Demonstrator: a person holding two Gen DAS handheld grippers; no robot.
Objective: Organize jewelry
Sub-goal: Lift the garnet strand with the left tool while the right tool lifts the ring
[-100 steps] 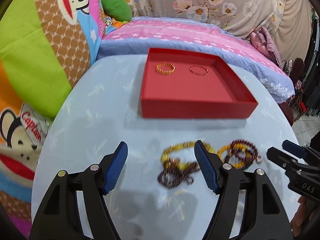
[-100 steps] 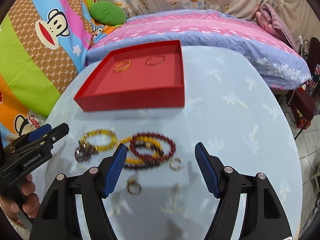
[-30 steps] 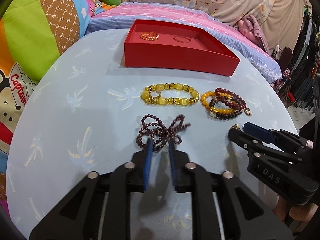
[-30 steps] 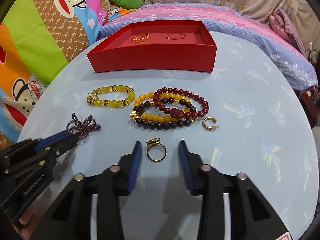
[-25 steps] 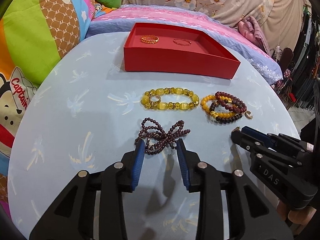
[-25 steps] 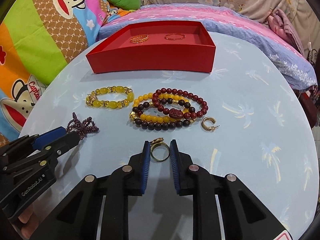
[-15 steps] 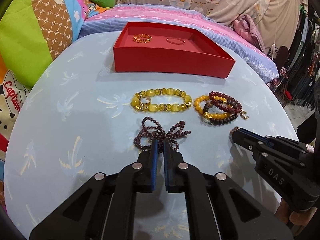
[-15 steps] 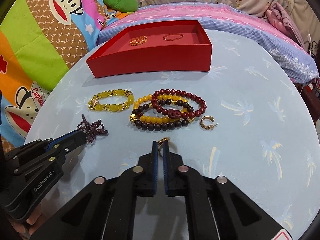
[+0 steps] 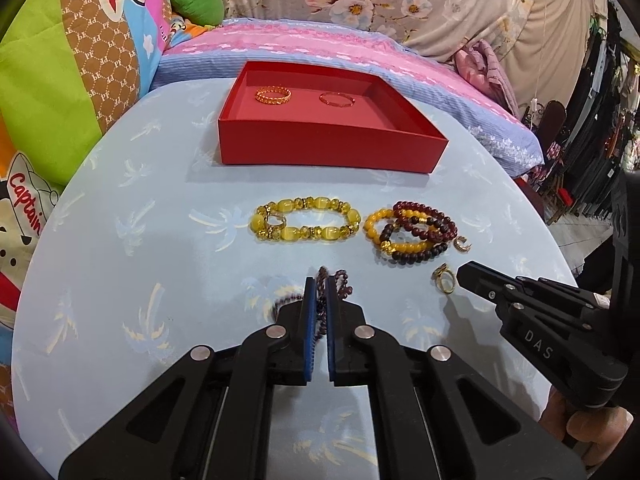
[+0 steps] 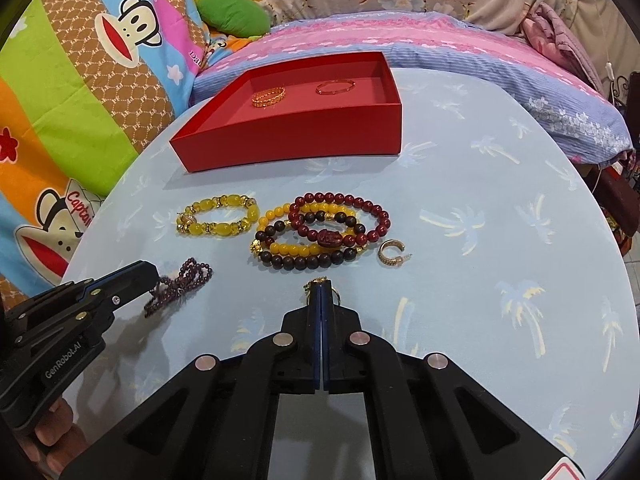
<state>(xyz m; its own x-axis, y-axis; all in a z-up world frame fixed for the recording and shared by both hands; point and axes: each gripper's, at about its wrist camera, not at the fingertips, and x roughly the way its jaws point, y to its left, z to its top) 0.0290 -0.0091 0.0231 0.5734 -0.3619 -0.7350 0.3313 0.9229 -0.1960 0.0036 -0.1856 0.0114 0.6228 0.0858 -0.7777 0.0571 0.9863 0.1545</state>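
Red tray point(image 9: 320, 152) sat at the desk's point(image 9: 120, 280) far edge, two bangles inside. To do this step well, both pieces needed a straight lift, carried over the wall. Left gripper point(image 9: 319, 292) jaws were nearly closed, pinching the purple bead strand point(image 10: 188, 280); right gripper point(image 10: 321, 300) jaws were closed on the gold ring point(image 9: 444, 280), near the bracelets point(image 10: 320, 232).

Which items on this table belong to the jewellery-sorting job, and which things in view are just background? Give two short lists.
Job:
- dark purple bead strand, pinched by left gripper
- gold ring, pinched by right gripper
- yellow bead bracelet
- stacked red, amber and dark bead bracelets
- gold hoop earring
- red tray, holding two gold bangles

Background:
- cartoon monkey blanket
- green cushion
- floral sheet
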